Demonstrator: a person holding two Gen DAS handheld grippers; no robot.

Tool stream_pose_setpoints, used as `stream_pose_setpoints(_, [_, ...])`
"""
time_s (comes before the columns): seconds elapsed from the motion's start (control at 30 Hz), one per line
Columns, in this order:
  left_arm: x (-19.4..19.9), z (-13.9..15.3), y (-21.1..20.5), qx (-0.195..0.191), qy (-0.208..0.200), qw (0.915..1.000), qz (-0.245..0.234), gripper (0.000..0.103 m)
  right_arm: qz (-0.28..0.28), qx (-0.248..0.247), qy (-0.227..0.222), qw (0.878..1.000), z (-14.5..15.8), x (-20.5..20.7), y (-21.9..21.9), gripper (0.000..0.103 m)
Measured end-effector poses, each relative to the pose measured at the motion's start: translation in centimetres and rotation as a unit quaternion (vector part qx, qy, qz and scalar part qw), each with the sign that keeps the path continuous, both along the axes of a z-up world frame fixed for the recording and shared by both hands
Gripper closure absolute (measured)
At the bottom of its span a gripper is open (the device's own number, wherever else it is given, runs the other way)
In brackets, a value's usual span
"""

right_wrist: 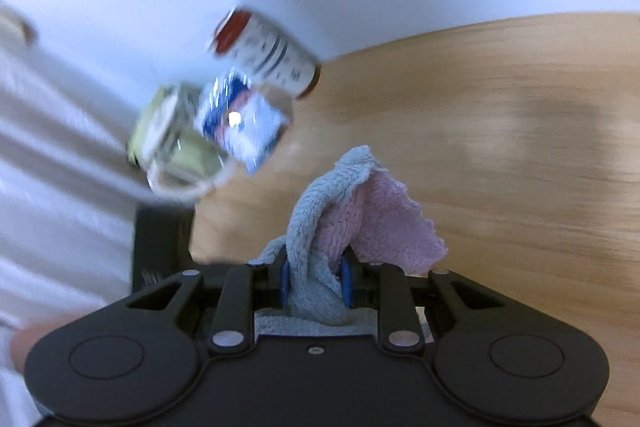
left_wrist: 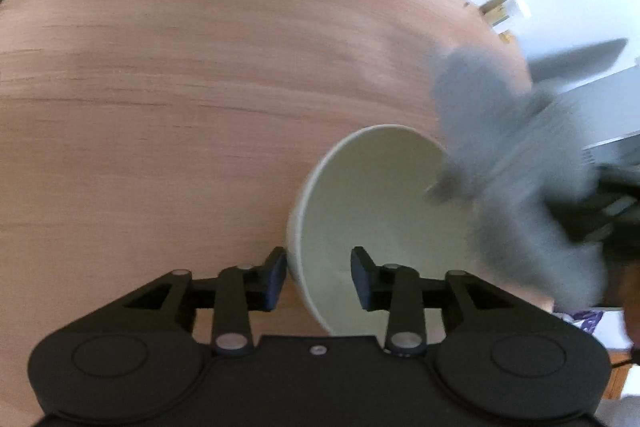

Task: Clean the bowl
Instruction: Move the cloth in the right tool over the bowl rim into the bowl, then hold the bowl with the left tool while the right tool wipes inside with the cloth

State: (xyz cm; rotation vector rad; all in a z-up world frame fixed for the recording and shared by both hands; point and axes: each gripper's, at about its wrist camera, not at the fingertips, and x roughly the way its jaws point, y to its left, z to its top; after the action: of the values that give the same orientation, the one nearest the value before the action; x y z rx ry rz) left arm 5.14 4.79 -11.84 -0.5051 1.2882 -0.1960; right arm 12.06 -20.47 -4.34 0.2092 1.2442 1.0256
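White bowl (left_wrist: 372, 211): rigid, light, slippery; we straddle its rim, left gripper (left_wrist: 319, 277) released. Right gripper (right_wrist: 316, 283) clenches soft cloth (right_wrist: 352, 203).

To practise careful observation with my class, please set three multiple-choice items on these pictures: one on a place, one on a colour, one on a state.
1. Where is the near rim of the bowl relative to the left claw?
A. Between its two fingers
B. Far beyond its fingertips
C. Behind the claw, out of view

2. What colours does the cloth show in the right wrist view?
A. Green and yellow
B. Black only
C. Pale blue and pink

3. What is the state of the right claw?
A. Wide open and empty
B. Shut on the cloth
C. Shut on the bowl

Answers:
1 A: one finger stands outside the bowl's wall, the other inside.
2 C: one side is blue, the other pink.
3 B: both pads press into the bunched cloth.
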Motion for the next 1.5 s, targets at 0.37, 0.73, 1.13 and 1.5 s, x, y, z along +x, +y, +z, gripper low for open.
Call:
stream_pose_setpoints(0.37, [-1.7, 0.4, 1.9, 0.010, -0.046, 0.9989, 0.004, 0.090, 0.086, -0.060, -0.050, 0.993, -2.2, -2.0, 3.8, 0.076])
stream_pose_setpoints(0.73, [-0.7, 0.1, 2.8, 0.017, -0.047, 0.9987, -0.011, 0.096, 0.145, -0.056, -0.068, 0.985, -4.1, -1.5, 6.2, 0.077])
stream_pose_setpoints(1.13, [0.6, 0.2, 2.3, 0.015, -0.042, 0.9981, -0.042, 0.093, 0.261, -0.186, -0.166, 0.933, -5.0, -4.2, 10.0, 0.079])
stream_pose_setpoints(1.5, [0.7, 0.6, 0.4, 0.054, -0.047, 0.9934, -0.089, 0.090, 0.290, -0.262, -0.220, 0.894, -4.2, -6.0, 10.4, 0.079])
